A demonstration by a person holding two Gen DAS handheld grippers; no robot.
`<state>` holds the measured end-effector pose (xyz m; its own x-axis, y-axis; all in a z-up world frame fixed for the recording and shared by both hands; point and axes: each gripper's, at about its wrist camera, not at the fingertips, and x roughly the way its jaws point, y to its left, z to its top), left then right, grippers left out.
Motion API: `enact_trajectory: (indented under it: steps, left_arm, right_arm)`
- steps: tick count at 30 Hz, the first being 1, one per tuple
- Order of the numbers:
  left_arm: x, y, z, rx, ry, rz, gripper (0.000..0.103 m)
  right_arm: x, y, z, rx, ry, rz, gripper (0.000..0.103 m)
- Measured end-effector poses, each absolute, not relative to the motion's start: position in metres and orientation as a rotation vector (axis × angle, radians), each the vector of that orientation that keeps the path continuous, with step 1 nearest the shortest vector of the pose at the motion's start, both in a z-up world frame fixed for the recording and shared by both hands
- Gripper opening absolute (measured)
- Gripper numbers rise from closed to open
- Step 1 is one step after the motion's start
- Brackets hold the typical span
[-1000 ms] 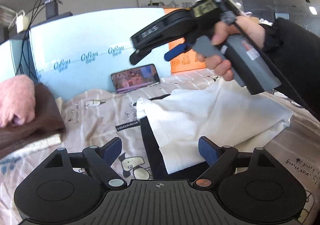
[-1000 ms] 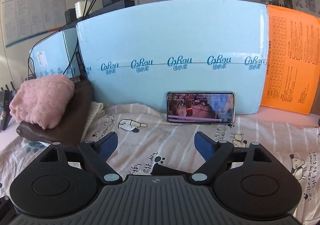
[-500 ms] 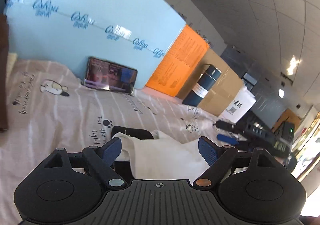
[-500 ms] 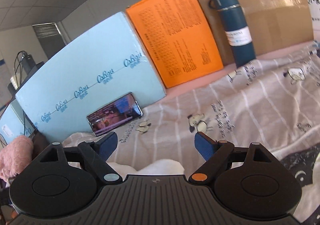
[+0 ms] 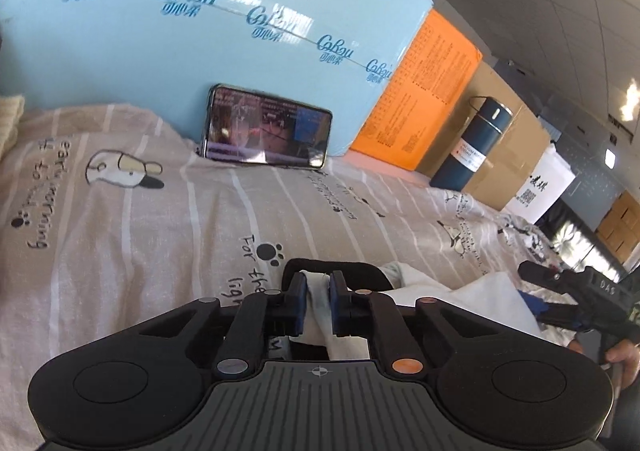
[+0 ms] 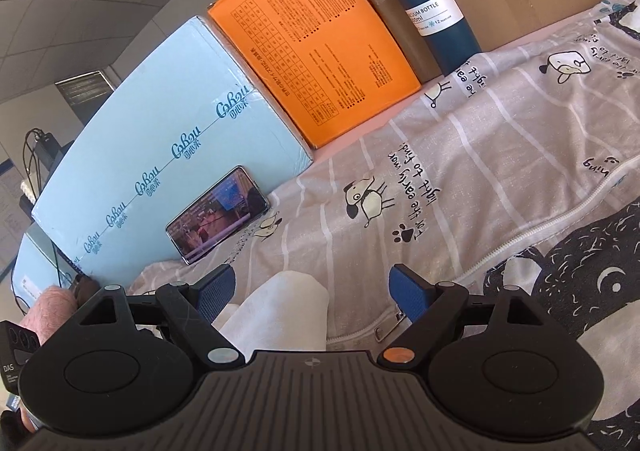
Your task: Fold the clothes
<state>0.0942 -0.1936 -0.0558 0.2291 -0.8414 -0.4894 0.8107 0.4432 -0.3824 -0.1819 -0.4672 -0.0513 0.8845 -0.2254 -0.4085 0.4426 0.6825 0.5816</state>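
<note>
Since half a second ago the left gripper [image 5: 318, 305] has been closing: its jaws, wide apart then, are now pinching a bunch of the white garment [image 5: 460, 299] between the blue pads. The right gripper [image 6: 312, 291] is hanging over a rounded fold of the same white cloth [image 6: 280, 307], its jaws spread wide and gripping nothing.

From the left wrist view the garment is lying at the near edge of the bed [image 5: 140, 231], trailing off toward 3 o'clock, with a black garment [image 5: 332, 269] peeking out beneath it at 12 o'clock from the pads. It is looking light, soft and limp, so it is likely going to sag and drape from any single pinch rather than hold a line; a slow lift should keep it from slipping out. Taking hold at a hem or corner, with the second gripper on a matching corner, looks like the better way to keep an edge straight. Whether the cloth is being opened out or already being folded over, I cannot tell from here.

Room is lying open across the printed sheet toward 11 o'clock. At the far edge a phone [image 5: 266, 127] is leaning against a blue box [image 5: 200, 51], with an orange box [image 5: 428, 103] and a dark bottle [image 5: 472, 147] further round at 1 o'clock, all worth keeping clear of when swinging cloth.
</note>
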Motion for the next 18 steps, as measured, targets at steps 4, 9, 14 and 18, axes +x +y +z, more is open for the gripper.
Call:
enact_trajectory:
  steps: [4,9,14,18]
  left_arm:
    - [0.096,-0.192,-0.055,-0.052,0.699,-1.138,0.010]
    - [0.106,-0.189,-0.056,-0.102,0.743,-1.146,0.015]
    - [0.097,-0.192,-0.054,-0.056,0.676,-1.132,0.010]
    - [0.092,-0.195,-0.051,0.052,0.553,-0.980,0.000]
  right_arm:
    - [-0.179,-0.461,-0.050,0.682,0.341,-0.363,0.083]
    - [-0.175,-0.457,-0.051,0.658,0.369,-0.349,0.083]
    - [-0.174,-0.457,-0.053,0.653,0.382,-0.357,0.083]
    - [-0.172,-0.454,-0.053,0.619,0.398,-0.371,0.083]
